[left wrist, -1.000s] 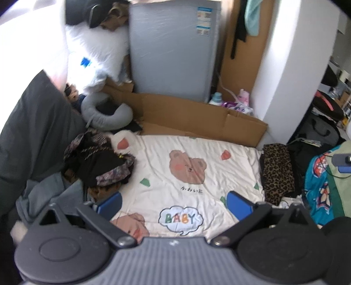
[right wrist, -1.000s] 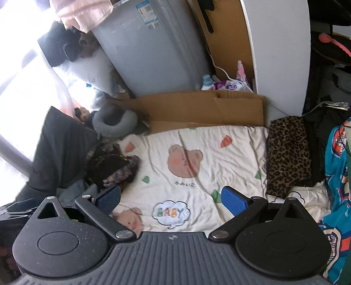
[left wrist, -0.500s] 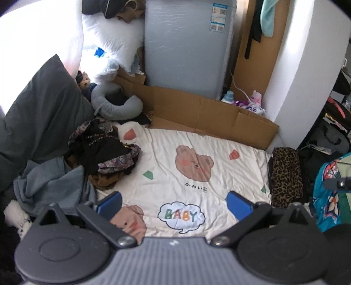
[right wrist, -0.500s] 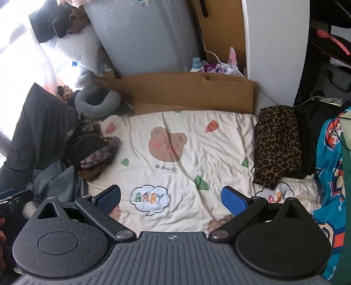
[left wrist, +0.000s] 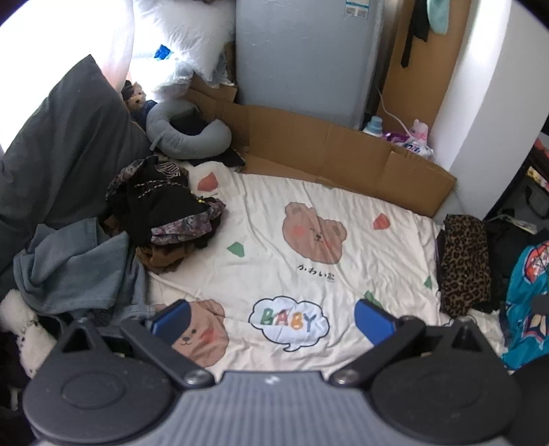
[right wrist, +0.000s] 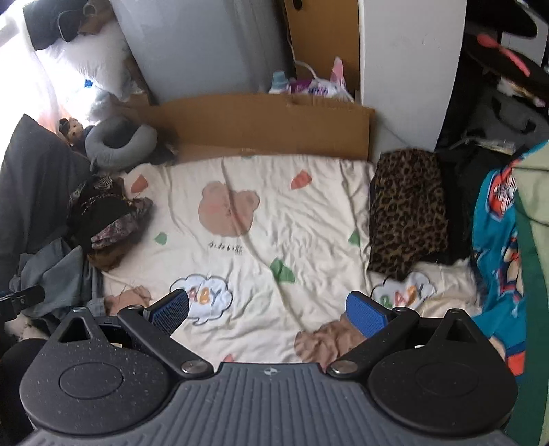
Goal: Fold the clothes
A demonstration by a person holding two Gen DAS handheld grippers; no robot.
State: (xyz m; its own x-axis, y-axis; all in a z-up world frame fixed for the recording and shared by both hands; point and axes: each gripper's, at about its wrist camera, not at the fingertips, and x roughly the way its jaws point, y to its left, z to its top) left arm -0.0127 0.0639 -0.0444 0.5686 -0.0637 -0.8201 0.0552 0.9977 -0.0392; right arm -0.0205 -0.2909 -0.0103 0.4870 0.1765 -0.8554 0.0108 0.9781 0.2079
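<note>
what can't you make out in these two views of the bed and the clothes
- Dark clothes pile, both views: crumpled together, so the number and kind of garments is unclear.
- Blue printed cloth, left wrist view: cut off by the right edge.
- Fridge label, left wrist view: too small and cut by the top edge.
- Near edge of the blanket, right wrist view: hidden behind the hand-held gripper.

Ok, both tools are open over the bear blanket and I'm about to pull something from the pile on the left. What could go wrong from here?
1. The dark clothes pile is tangled, so the left tool may drag out several garments at once.
2. The grey garment spills off the blanket's edge and could snag or slide further off.
3. The leopard-print garment already lies along the blanket's right side, so a garment spread out there may overlap it.
</note>
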